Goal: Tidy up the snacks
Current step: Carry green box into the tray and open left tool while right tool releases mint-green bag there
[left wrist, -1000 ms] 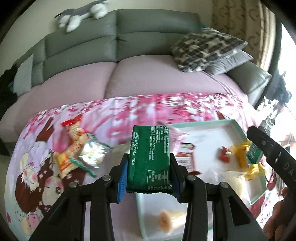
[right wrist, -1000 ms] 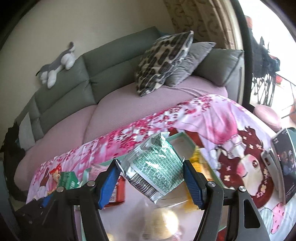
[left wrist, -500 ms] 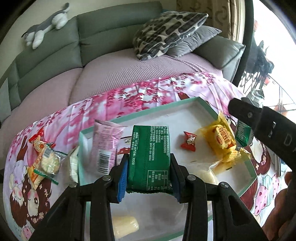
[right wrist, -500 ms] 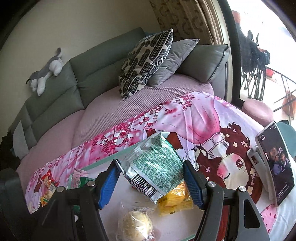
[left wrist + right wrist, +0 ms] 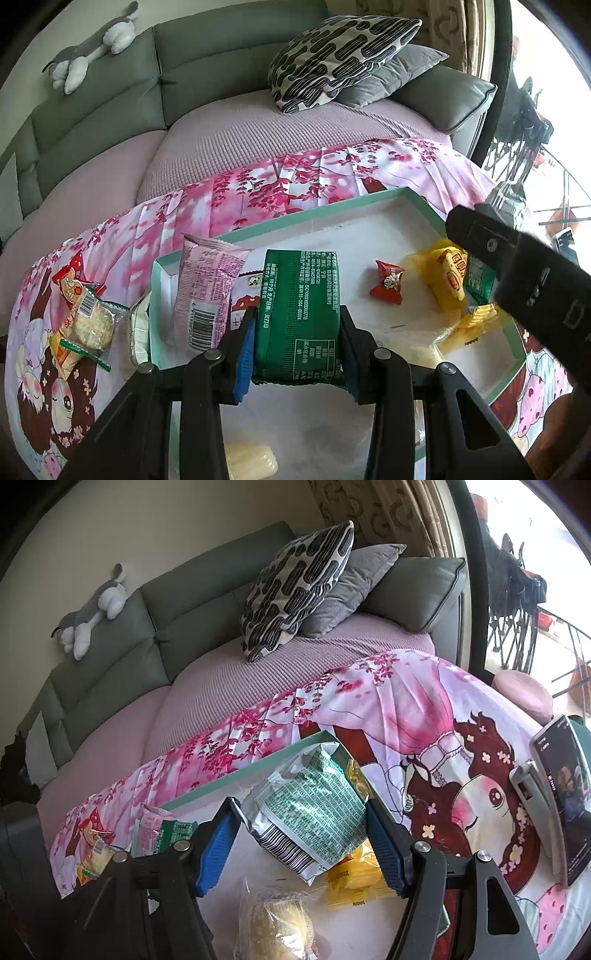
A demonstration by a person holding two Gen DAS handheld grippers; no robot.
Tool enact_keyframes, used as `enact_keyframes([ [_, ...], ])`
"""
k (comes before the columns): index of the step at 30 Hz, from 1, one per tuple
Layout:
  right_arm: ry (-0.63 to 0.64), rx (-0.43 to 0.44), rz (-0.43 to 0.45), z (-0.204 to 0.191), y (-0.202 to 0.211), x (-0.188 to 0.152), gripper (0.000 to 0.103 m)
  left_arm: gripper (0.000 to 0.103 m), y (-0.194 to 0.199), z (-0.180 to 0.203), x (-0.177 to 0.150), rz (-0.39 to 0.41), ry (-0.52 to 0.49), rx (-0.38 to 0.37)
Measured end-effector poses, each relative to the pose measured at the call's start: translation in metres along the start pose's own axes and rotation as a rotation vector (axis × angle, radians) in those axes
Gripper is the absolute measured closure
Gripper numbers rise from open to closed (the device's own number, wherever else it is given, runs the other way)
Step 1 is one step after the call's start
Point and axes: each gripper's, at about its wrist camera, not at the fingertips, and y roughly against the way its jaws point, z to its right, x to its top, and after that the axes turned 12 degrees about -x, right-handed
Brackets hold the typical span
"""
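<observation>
My left gripper (image 5: 297,354) is shut on a dark green snack pack (image 5: 298,314), held above the white tray with a teal rim (image 5: 288,223). In the tray lie a pink packet (image 5: 207,291), a red candy (image 5: 387,282), yellow packets (image 5: 448,280) and a pale roll (image 5: 251,459). My right gripper (image 5: 304,843) is shut on a silver-green foil bag (image 5: 314,816), above the tray's right part, over yellow packets (image 5: 354,878) and a wrapped bun (image 5: 280,923). The right gripper's black body (image 5: 524,273) crosses the left wrist view at right.
Loose snacks (image 5: 83,317) lie on the pink printed cloth (image 5: 295,177) left of the tray. A phone on a stand (image 5: 561,794) sits at the right. Behind is a sofa with cushions (image 5: 340,55) and a plush toy (image 5: 92,44).
My left gripper carried the green pack to the right, from beside the loose snacks to over the tray. The right gripper shifted slightly over the tray's right end, still holding its bag.
</observation>
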Motion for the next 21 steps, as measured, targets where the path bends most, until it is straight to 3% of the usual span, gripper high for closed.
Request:
enact_keyframes([
  [21,0.038,-0.006,-0.024,-0.018,-0.021,-0.005,0.032,0.06,-0.021,-0.014,0.008,0.004,0.006,0.039],
])
